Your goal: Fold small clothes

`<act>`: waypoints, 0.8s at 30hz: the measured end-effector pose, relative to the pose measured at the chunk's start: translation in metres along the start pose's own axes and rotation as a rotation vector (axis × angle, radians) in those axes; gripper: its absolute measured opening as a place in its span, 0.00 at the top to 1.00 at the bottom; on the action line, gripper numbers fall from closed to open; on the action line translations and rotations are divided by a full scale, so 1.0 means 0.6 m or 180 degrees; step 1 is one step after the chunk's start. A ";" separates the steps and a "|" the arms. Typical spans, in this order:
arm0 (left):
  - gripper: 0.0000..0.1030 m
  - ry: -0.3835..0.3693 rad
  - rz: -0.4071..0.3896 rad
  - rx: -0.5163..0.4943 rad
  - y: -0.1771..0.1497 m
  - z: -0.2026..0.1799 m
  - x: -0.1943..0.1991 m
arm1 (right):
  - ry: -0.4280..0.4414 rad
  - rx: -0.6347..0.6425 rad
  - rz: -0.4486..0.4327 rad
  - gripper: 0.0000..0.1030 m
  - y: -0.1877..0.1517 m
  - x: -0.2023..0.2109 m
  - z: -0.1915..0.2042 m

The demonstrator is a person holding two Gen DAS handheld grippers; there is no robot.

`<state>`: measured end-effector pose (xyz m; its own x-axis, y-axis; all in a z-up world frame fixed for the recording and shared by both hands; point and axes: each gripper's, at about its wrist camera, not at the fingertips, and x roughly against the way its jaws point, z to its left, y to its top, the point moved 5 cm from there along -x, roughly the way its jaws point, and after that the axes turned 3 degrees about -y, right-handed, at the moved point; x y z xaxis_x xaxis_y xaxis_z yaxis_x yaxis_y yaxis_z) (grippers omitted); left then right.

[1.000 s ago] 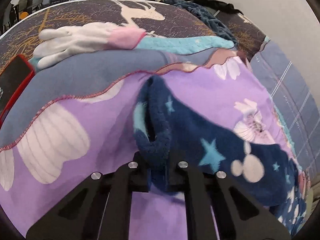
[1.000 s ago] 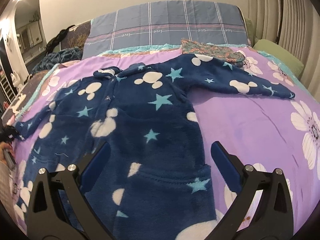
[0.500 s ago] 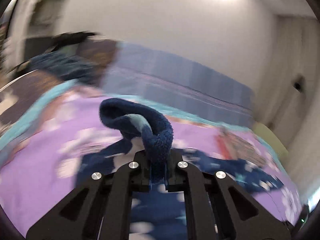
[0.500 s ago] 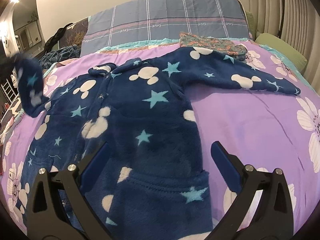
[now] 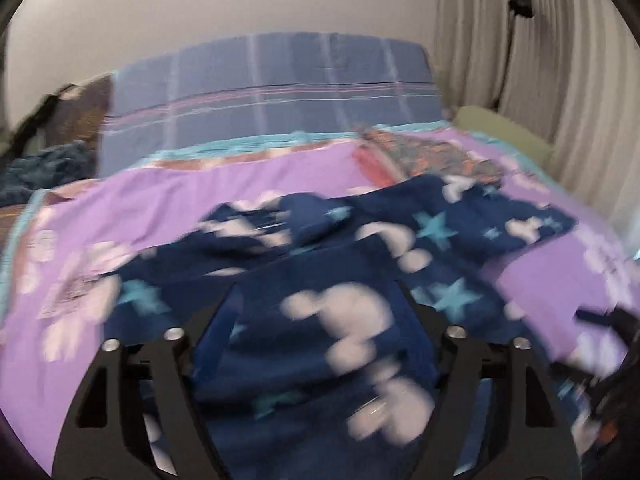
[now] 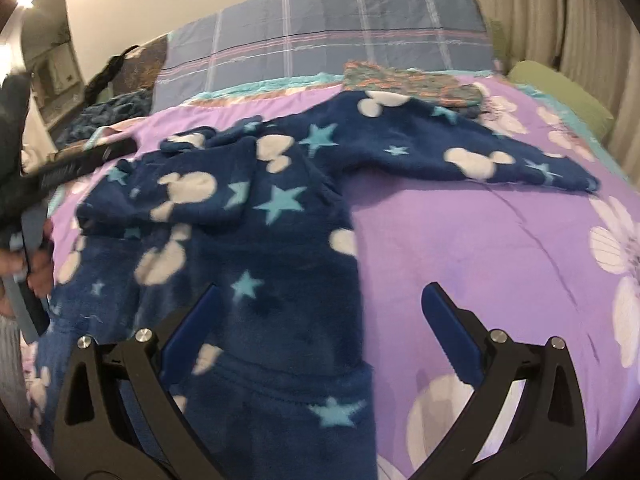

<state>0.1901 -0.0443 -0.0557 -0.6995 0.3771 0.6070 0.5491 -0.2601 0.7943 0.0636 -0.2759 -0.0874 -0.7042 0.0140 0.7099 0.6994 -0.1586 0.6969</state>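
Right wrist view: navy fleece garment [image 6: 260, 240] lies flat on purple bedspread [image 6: 480, 248]. One sleeve [image 6: 192, 192] already folded across chest; other sleeve [image 6: 472, 152] outstretched toward green pillow [image 6: 560, 92]. Right tool [image 6: 318, 320] spread wide, empty, over lower hem. Left tool [image 5: 320, 312] open, blurred, above folded sleeve, gripping nothing. Remaining, by judgement: second sleeve, then body folds.

Fuzzy fleece robe [image 6: 256, 216], smooth bedsheet [image 6: 480, 248]
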 end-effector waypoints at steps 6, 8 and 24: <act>0.15 0.0839 0.0334 0.0009 -0.082 0.146 0.041 | 0.0645 0.0093 0.0073 0.27 0.076 -0.056 0.046; 0.15 0.1060 0.0525 0.0124 -0.116 0.196 0.036 | 0.0821 0.0103 0.0190 0.28 0.108 -0.095 0.070; 0.10 0.1762 0.0827 0.0261 -0.137 0.311 -0.053 | 0.0516 0.0335 0.0103 0.87 0.236 -0.221 0.170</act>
<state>0.2527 0.1311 -0.1453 -0.6597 -0.2125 0.7209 0.7514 -0.2042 0.6274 0.2685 -0.1997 -0.0725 -0.6858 -0.1501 0.7122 0.7248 -0.0522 0.6870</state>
